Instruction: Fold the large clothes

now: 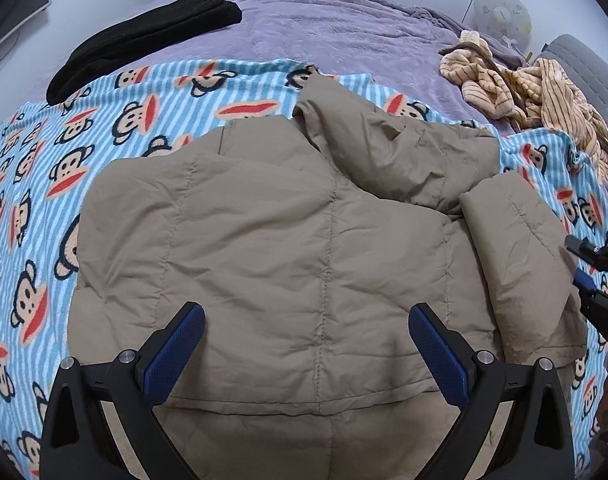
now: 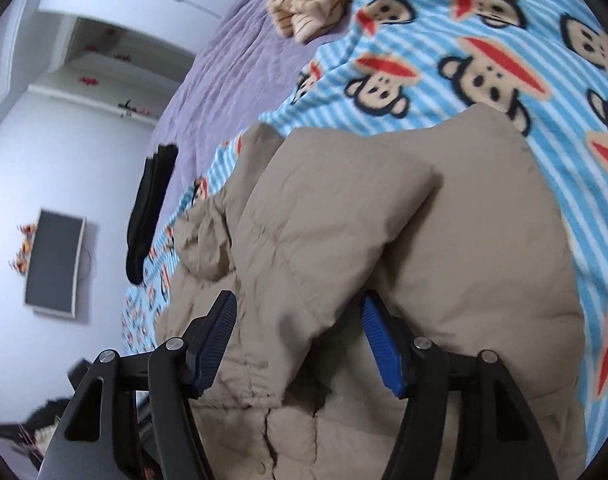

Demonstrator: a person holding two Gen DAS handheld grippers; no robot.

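Note:
A tan quilted puffer jacket (image 1: 287, 240) lies back-up on a blue striped monkey-print blanket (image 1: 43, 152). One sleeve (image 1: 520, 248) is folded over at the right side. My left gripper (image 1: 306, 332) is open and empty above the jacket's near hem. My right gripper (image 2: 299, 320) is open, its jaws standing either side of a raised fold of the jacket's (image 2: 404, 232) sleeve edge; it shows at the right edge of the left wrist view (image 1: 592, 276). I cannot tell whether the pads touch the cloth.
A folded black garment (image 1: 143, 40) lies at the back left on the purple bedspread (image 1: 324, 20). A crumpled striped beige garment (image 1: 536, 88) lies at the back right. A wall screen (image 2: 55, 262) shows in the right wrist view.

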